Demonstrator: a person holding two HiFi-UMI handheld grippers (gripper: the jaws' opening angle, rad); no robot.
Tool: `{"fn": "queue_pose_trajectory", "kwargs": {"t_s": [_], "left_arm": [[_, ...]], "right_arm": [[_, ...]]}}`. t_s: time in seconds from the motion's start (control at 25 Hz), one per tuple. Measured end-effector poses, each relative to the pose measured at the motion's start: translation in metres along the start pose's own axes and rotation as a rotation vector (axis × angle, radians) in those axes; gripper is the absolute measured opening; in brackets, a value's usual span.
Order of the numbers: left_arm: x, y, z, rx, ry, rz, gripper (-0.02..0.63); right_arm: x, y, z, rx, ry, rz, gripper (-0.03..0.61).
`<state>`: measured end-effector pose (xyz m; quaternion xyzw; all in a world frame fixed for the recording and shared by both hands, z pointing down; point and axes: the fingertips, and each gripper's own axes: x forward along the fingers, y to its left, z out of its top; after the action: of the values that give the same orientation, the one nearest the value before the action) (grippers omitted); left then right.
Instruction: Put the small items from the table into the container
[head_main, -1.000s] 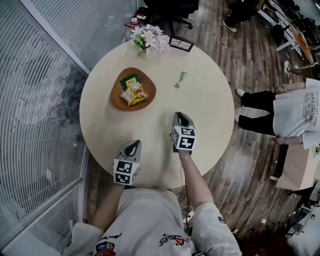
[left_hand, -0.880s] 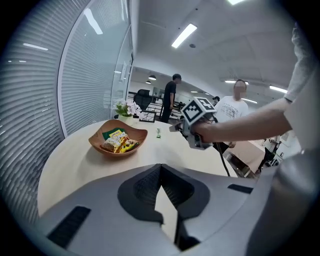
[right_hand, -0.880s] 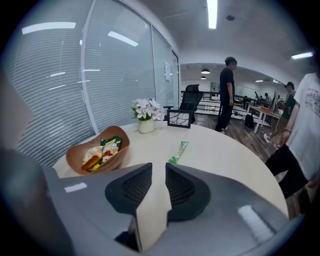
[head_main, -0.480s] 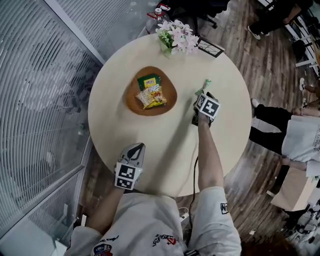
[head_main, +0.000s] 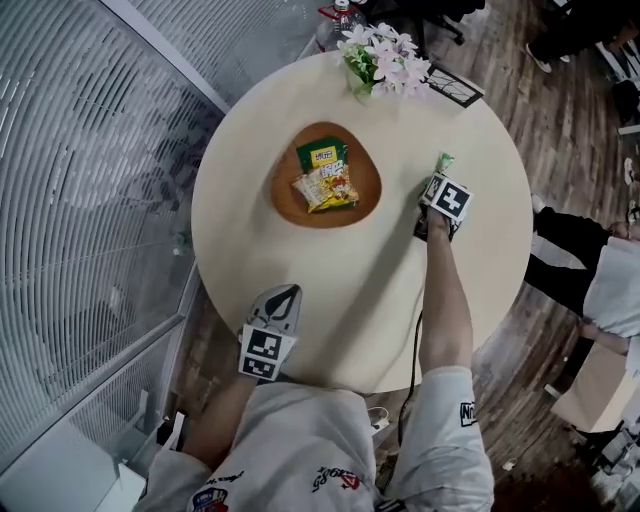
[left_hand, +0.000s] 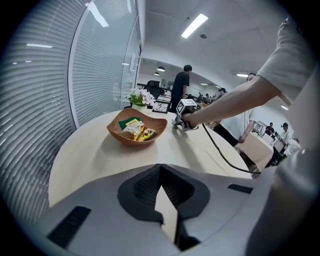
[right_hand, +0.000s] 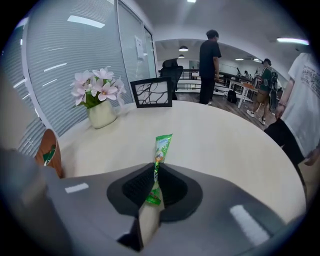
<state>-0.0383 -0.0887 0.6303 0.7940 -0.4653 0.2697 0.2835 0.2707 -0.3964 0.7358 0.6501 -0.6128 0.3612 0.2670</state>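
Note:
A thin green packet (head_main: 443, 162) lies on the round table's right side, and in the right gripper view the green packet (right_hand: 161, 150) sticks out forward from between my jaws. My right gripper (head_main: 440, 180) is closing on its near end, and the pads pinch it. The wooden bowl (head_main: 285, 195) sits left of it and holds snack packets (head_main: 325, 180). My left gripper (head_main: 283, 293) stays near the table's front edge, shut and empty (left_hand: 160, 167). From there the bowl (left_hand: 116, 134) shows ahead on the left.
A white vase of pink flowers (head_main: 380, 55) and a dark picture frame (head_main: 456, 86) stand at the table's far edge; the vase (right_hand: 100, 112) is to the left beyond the packet. A glass wall runs along the left. People (right_hand: 209, 65) stand on the wooden floor beyond.
My right gripper has reached away across the table to the green packet and closed round its end. The left gripper has shifted only a little near the front edge.

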Motion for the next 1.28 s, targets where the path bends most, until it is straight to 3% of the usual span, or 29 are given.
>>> {"fn": "queue_pose_trajectory", "kwargs": {"t_s": [0.16, 0.28, 0.44, 0.56, 0.64, 0.76, 0.92, 1.12, 1.28], "left_arm": [[0.0, -0.001, 0.001, 0.002, -0.006, -0.001, 0.006], [0.001, -0.004, 0.001, 0.007, -0.009, -0.003, 0.006], [0.0, -0.008, 0.003, 0.006, -0.028, -0.003, 0.006], [-0.004, -0.007, 0.005, -0.004, -0.045, 0.005, 0.006], [-0.009, -0.004, 0.004, -0.01, -0.055, 0.017, 0.006], [-0.02, 0.002, 0.001, -0.026, -0.07, 0.045, 0.006], [-0.038, 0.013, -0.009, -0.06, -0.081, 0.089, 0.006], [-0.049, 0.024, -0.022, -0.098, -0.091, 0.135, 0.006], [-0.054, 0.02, -0.02, -0.103, -0.119, 0.144, 0.006]], "right_arm": [[-0.008, 0.01, 0.0, -0.034, 0.006, 0.044, 0.012], [-0.035, 0.037, 0.022, -0.119, -0.105, 0.116, 0.009], [-0.099, 0.116, 0.06, -0.24, -0.24, 0.336, 0.009], [-0.131, 0.19, 0.044, -0.327, -0.191, 0.508, 0.009], [-0.137, 0.225, 0.021, -0.372, -0.144, 0.558, 0.009], [-0.131, 0.252, -0.014, -0.426, -0.074, 0.566, 0.009], [-0.116, 0.261, -0.049, -0.481, 0.002, 0.504, 0.01], [-0.113, 0.261, -0.051, -0.566, -0.054, 0.43, 0.012], [-0.134, 0.252, -0.05, -0.54, -0.085, 0.455, 0.097]]}}
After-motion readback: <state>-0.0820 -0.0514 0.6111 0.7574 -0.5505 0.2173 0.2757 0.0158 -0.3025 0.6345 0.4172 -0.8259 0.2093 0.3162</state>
